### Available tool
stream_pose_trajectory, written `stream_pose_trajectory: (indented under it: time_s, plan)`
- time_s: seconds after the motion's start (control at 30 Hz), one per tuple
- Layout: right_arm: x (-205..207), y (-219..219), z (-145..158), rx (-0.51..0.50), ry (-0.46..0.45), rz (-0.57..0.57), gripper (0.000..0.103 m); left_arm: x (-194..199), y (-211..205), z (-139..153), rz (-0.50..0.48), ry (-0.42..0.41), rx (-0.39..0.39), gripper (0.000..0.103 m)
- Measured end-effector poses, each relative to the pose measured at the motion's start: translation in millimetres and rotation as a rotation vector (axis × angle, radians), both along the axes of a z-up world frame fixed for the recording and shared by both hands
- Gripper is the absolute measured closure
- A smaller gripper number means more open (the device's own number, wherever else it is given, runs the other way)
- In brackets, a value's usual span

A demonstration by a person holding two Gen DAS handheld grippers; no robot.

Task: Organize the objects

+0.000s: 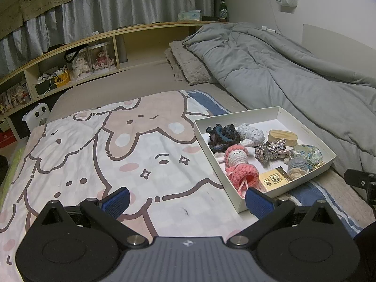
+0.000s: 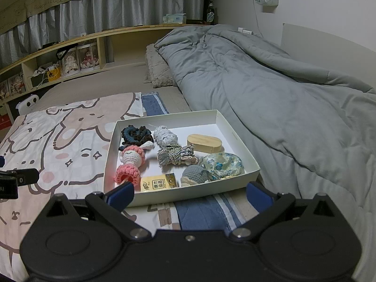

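Observation:
A white shallow box lies on the bed and holds several small things: a pink crochet doll, a dark crochet piece, a grey crochet ball, a grey rope bundle, a wooden oval case, a blue floral pouch, a grey crochet figure and a yellow card. My left gripper is open and empty, left of the box's near corner. My right gripper is open and empty, just before the box's front wall.
A cartoon-print blanket covers the bed to the left of the box. A grey duvet is heaped at the right. A pillow lies behind. Wooden shelves with boxed dolls run along the back wall.

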State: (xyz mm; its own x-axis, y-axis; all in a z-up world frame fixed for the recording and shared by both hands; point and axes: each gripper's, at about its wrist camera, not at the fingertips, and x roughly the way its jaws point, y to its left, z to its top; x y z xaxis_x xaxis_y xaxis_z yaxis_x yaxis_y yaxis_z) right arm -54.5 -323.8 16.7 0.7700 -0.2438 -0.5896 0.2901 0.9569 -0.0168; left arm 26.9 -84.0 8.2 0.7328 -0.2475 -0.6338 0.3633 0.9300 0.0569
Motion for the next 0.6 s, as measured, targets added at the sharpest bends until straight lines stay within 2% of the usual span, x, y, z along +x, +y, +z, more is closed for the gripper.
stream_pose_trajectory:
  time_s: [0.6]
  plan:
    - [-0.7,0.7,-0.4,0.006,-0.003,-0.002,0.0,-1.5,-1.1,-1.4,0.0,0.002,-0.003,0.0]
